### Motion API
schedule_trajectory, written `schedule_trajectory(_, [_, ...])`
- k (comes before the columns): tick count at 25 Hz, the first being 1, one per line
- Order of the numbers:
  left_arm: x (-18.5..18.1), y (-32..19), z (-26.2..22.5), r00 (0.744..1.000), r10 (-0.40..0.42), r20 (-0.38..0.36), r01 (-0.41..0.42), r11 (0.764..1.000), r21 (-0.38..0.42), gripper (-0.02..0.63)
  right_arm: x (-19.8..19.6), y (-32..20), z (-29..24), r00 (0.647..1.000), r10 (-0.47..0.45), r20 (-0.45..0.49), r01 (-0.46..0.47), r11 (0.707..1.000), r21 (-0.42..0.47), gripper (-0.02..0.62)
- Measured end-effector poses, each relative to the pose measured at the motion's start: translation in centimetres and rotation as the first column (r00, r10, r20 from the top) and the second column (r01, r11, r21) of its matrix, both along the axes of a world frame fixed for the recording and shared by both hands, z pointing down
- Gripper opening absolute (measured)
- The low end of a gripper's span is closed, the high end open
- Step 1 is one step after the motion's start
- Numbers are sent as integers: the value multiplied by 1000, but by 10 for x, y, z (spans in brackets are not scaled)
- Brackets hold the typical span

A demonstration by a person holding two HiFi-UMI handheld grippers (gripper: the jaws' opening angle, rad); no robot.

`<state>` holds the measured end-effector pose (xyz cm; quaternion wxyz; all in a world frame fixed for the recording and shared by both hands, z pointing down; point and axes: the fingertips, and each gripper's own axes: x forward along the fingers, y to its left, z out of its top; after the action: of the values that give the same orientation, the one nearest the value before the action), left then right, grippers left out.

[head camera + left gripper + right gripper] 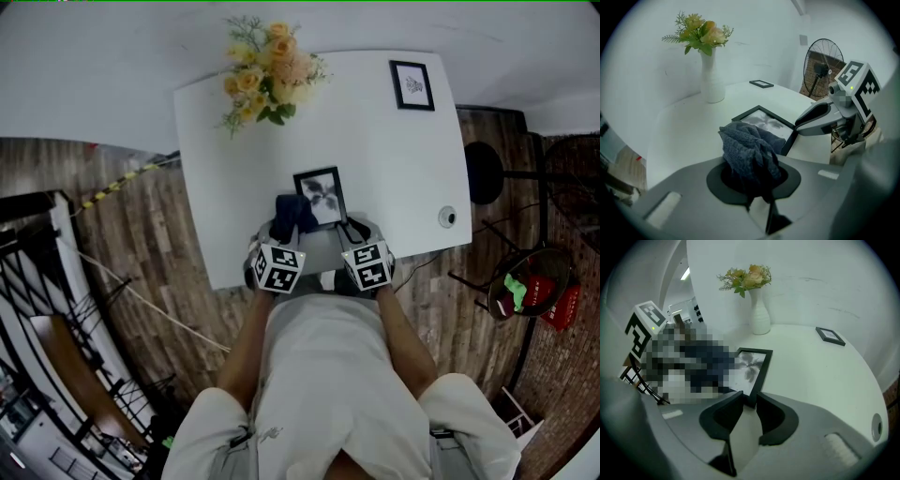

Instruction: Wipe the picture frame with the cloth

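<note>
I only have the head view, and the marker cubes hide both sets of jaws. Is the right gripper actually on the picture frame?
Observer: Yes. The right gripper has its jaws closed on the near corner of the picture frame.
Operator: And the cloth?
Observer: The left gripper is shut on the dark blue cloth, which bunches up out of its jaws.
Operator: What holds the flowers?
Observer: A tall white vase, standing well apart from the frame.
</note>
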<state>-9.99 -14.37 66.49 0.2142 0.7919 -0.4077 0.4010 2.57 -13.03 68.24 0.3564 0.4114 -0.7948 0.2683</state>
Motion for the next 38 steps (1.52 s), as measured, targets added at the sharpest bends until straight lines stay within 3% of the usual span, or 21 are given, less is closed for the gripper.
schedule_trajectory(7, [-33, 1, -13, 996, -81, 21, 81, 996, 30, 84, -8, 3, -13, 999, -30, 11, 30, 1000, 7, 69])
schedule_trajectory(14, [-44, -10, -57, 986, -130, -100, 145, 977, 158, 84, -3, -12, -60, 997, -37, 65, 28, 990, 141, 69])
schedule_trajectory(20, [-33, -25, -108, 975, -78, -206, 140, 941, 308, 84, 2, -28, -112, 994, -61, 86, 35, 960, 278, 69])
schedule_trajectory(27, [-20, -35, -163, 959, -6, -282, 134, 889, 437, 84, 2, -41, -177, 993, -72, 97, 23, 900, 435, 47])
schedule_trajectory(30, [-16, -38, -180, 954, 24, -300, 127, 871, 474, 84, 0, -44, -201, 990, -80, 112, 14, 869, 495, 3])
schedule_trajectory(33, [-14, -38, -193, 948, 46, -314, 125, 857, 501, 84, -5, -43, -217, 990, -102, 98, 34, 843, 537, 2])
schedule_trajectory(38, [-10, -35, -209, 939, 81, -335, 118, 839, 532, 84, -8, -39, -231, 990, -99, 104, 24, 827, 562, 2])
